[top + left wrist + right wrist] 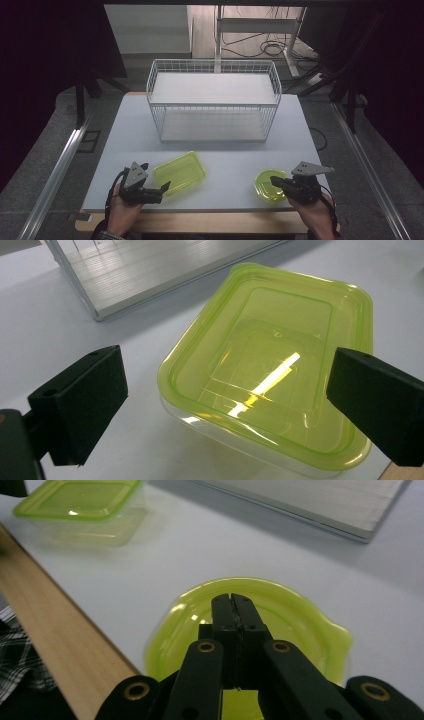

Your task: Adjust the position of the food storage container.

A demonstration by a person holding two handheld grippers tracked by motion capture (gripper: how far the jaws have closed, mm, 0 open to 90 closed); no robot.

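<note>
**Two green-lidded containers, two grippers, one wire rack**

Two containers are seen on the white table (pixel 220 142) — one rectangular container (pixel 180 173) at the front left, one round container (pixel 270 185) at the front right, well apart. One wire rack (pixel 214 99) with two shelves is set behind them. The left gripper (pixel 225 395) is held with its jaws wide apart, the rectangular container lying between them, untouched. The right gripper (pixel 233 602) is seen above the round container's lid — its jaws are pressed together with nothing between them.
</note>
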